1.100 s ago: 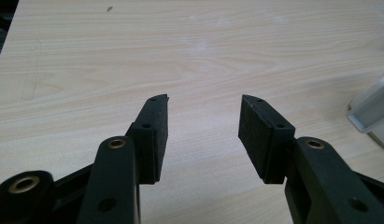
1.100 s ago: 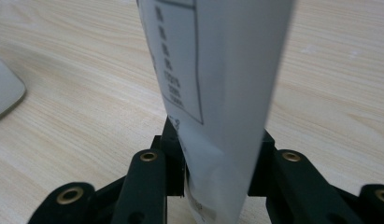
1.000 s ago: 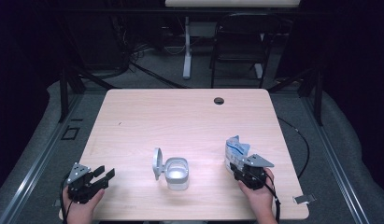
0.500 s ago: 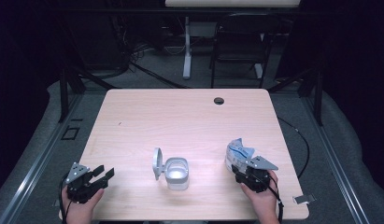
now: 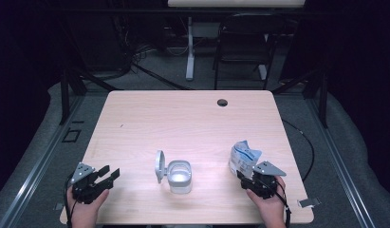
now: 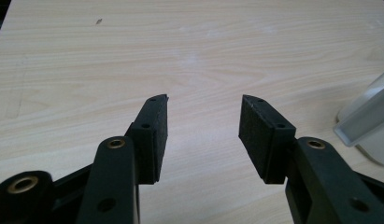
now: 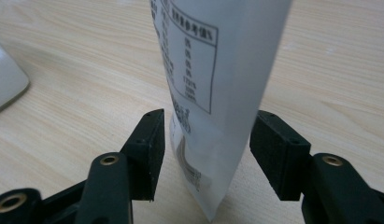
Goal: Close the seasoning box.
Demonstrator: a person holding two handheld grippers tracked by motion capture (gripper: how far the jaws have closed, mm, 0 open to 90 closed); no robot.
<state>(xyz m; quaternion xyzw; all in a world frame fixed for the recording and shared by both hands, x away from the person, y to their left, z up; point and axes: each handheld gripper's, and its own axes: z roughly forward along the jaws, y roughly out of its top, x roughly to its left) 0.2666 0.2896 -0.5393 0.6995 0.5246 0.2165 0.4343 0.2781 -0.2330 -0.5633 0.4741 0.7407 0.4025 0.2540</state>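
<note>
Right gripper [image 5: 248, 174], high view: held in the person's right hand [image 5: 267, 202] at the near right of the wooden table [image 5: 192, 118], its jaws set around the base of a white-and-blue printed pouch [image 5: 243, 159] that stands upright just beyond the hand; the jaws have just been opening, with the pouch between them. Left gripper [image 5: 107, 173], same view: held in the left hand [image 5: 83, 209] at the near left corner, jaws apart over bare wood, nothing between them, well apart from the other items. Centre item: a small white container [image 5: 179, 176] with its hinged lid [image 5: 159, 166] swung up at its left side, standing between the two grippers, nearer the table's front edge. Left gripper view: both black pads [image 6: 154, 135] spread with only tabletop between; an edge of the container [image 6: 367, 126] enters at the right. Right gripper view: pouch [image 7: 213, 93] upright between the pads [image 7: 150, 149], a visible gap on each side, so the grip is released and the pouch stands on its own; a nutrition-style table is printed on its face. Step judged in hand: setting the pouch down and letting go beside the open container. Next move, as a judgement: draw the right gripper straight back without brushing the pouch, which looks light and likely to tip.
</note>
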